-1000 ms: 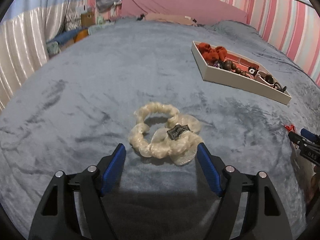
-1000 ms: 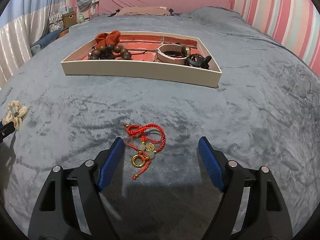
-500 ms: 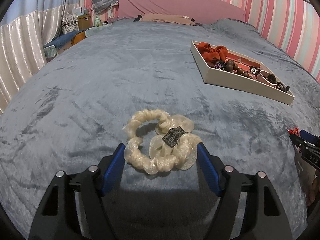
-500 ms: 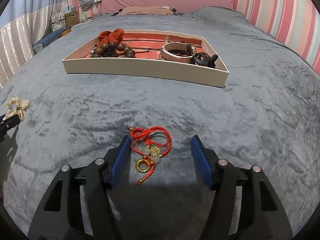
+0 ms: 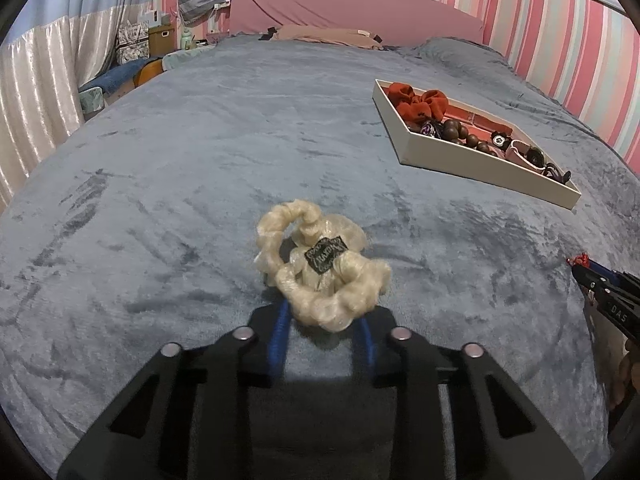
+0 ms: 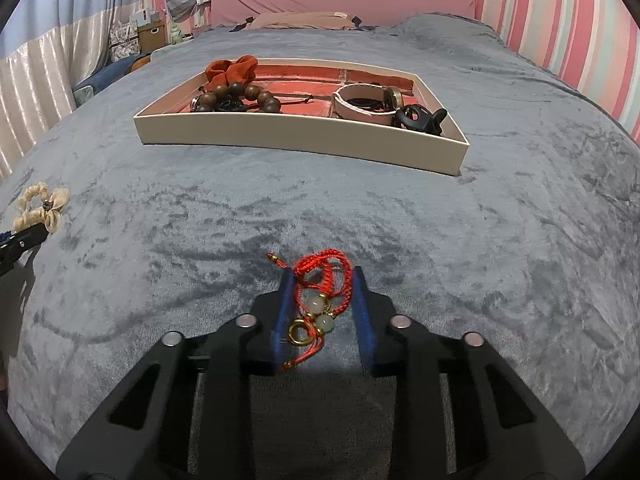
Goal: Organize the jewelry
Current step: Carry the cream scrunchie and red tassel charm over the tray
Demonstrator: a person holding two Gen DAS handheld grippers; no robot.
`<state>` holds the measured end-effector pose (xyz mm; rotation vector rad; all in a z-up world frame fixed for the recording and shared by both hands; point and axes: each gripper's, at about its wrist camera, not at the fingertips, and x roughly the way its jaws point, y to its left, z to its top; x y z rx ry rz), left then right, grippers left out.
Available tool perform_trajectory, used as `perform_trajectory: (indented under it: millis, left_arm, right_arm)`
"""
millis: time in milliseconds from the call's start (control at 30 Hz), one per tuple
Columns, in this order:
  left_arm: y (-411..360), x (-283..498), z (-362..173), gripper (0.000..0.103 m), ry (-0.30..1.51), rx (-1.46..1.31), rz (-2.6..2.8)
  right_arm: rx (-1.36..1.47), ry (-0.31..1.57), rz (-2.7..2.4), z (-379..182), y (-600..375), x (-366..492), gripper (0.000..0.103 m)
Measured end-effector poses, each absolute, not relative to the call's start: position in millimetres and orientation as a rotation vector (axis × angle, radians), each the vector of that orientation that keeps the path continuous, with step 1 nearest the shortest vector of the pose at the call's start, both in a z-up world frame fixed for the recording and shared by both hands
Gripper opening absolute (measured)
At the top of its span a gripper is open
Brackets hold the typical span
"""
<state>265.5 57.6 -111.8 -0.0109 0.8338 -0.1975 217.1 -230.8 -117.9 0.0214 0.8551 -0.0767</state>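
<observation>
The left gripper point(image 5: 324, 320) has its blue pads pressed into the near loop of the cream scrunchie point(image 5: 320, 268), so it looks clamped on the fabric. The right gripper point(image 6: 322, 312) has drawn its pads in on either side of the red cord bracelet point(image 6: 320, 300); they sit just beside the cord, but I cannot tell whether they actually pinch it.

Largest in view is the grey-blue bedspread point(image 6: 400, 220), which carries everything. Far across it lies the shallow cream tray point(image 6: 300, 136), already holding a rust scrunchie point(image 6: 232, 70) at its far left, a string of wooden beads point(image 6: 240, 98), a pale strap watch point(image 6: 364, 106) and a black claw clip point(image 6: 420, 118) at its right end. The cream scrunchie sits well left of the bracelet, both on the near side of the tray.

Risks, as I judge them:
- The bracelet is thin and loose; its gold ring point(image 6: 298, 328) and pale beads point(image 6: 318, 304) could slip out if only one strand is caught.
- The dangling tail could snag on the plush cover or the tray wall.
- The scrunchie is held by one loop only and may sag or pull free.
</observation>
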Motion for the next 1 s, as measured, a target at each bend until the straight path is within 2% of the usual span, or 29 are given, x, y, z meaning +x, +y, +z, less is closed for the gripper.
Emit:
perform_trajectory:
  millis: [300,633,1000]
  left_arm:
    - [61,264,-111,0.013,0.825,-0.023,-0.198]
    - [64,243,-92,0.011,0.716,-0.026,-0.209]
    - [45,248,-74,0.011,0.702,0.014,-0.22]
  right_arm:
    - [0.062,0.841,-0.067,-116,-238,215,0.009]
    - [0.117,0.809,-0.057,-112,-247,209,0.008]
    - [0.115,0.779,-0.052,-101,-252,216,0.008]
